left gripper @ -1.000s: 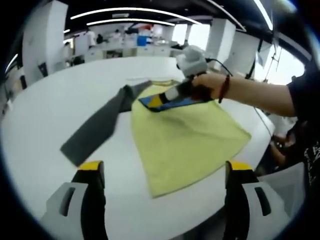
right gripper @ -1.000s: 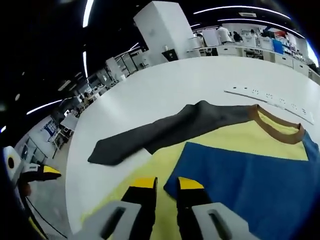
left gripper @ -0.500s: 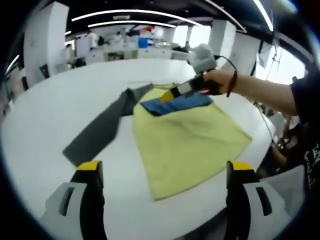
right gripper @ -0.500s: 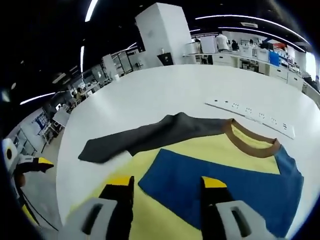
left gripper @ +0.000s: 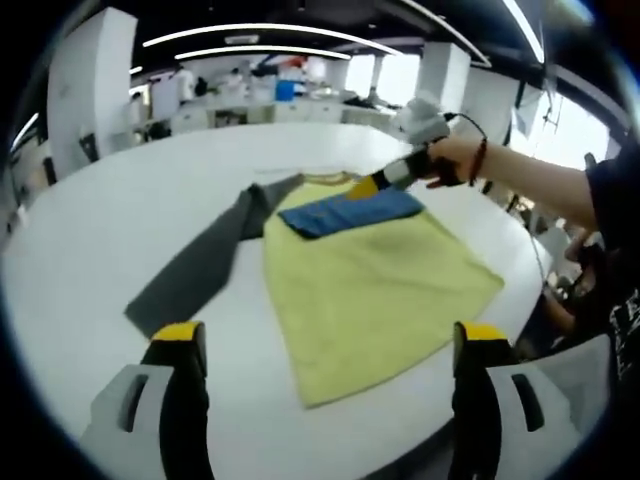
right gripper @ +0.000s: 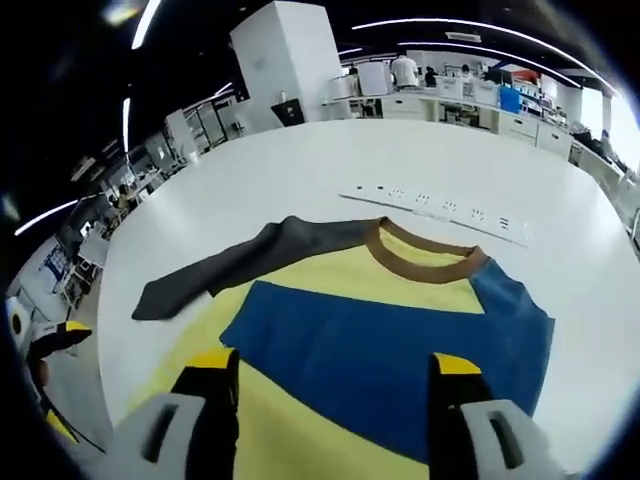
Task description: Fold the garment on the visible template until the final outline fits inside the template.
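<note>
At frame centre on the white worktop [left gripper: 90, 230], the shirt [left gripper: 370, 280] has its blue sleeve [right gripper: 380, 345] folded in; grey sleeve [left gripper: 190, 270] remains spread; left tool [left gripper: 325, 350] and right tool [right gripper: 330, 365] gape empty

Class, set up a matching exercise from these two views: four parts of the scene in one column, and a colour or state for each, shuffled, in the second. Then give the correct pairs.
Column one:
1. Blue sleeve
2. Grey sleeve
3. Collar
4. Right gripper

Column two:
A. brown
B. open, above the shirt
C. folded across the yellow body
D. stretched out flat on the white table

Pairs: 1-C, 2-D, 3-A, 4-B
</note>
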`<state>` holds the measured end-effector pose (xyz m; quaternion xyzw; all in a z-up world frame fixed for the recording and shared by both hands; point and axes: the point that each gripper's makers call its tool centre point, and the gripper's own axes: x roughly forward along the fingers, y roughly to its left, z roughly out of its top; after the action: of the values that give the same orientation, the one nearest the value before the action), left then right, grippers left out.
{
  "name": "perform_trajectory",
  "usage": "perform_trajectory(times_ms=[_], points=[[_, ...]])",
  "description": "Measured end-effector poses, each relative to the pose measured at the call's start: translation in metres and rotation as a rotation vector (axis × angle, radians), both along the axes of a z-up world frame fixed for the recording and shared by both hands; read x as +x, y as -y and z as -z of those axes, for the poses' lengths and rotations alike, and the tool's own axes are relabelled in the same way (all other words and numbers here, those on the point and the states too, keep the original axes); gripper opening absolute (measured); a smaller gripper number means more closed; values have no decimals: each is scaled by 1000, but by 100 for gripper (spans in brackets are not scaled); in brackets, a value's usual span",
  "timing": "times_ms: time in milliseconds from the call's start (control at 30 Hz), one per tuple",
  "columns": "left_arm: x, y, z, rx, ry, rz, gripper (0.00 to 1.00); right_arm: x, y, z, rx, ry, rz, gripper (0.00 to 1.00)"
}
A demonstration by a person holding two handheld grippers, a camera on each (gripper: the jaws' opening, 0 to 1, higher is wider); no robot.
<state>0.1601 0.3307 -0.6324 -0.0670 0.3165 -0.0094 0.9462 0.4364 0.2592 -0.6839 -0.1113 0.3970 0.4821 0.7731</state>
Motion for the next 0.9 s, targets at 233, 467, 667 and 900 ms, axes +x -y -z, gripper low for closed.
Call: perform_trajectory(times_ms=[233,467,667,900], points=[[2,5,0,-4,1,8,99,19,39,-1,-30,18,63,76],[6,8,-1,-2,8,6,99,32,64,-3,-33,25,110,73],[6,9,-1,3,5,12,99,39,84,4,-58,28,129,67],[5,12,-3,5,3,13,99,41,110,15,-97,17,148,60]])
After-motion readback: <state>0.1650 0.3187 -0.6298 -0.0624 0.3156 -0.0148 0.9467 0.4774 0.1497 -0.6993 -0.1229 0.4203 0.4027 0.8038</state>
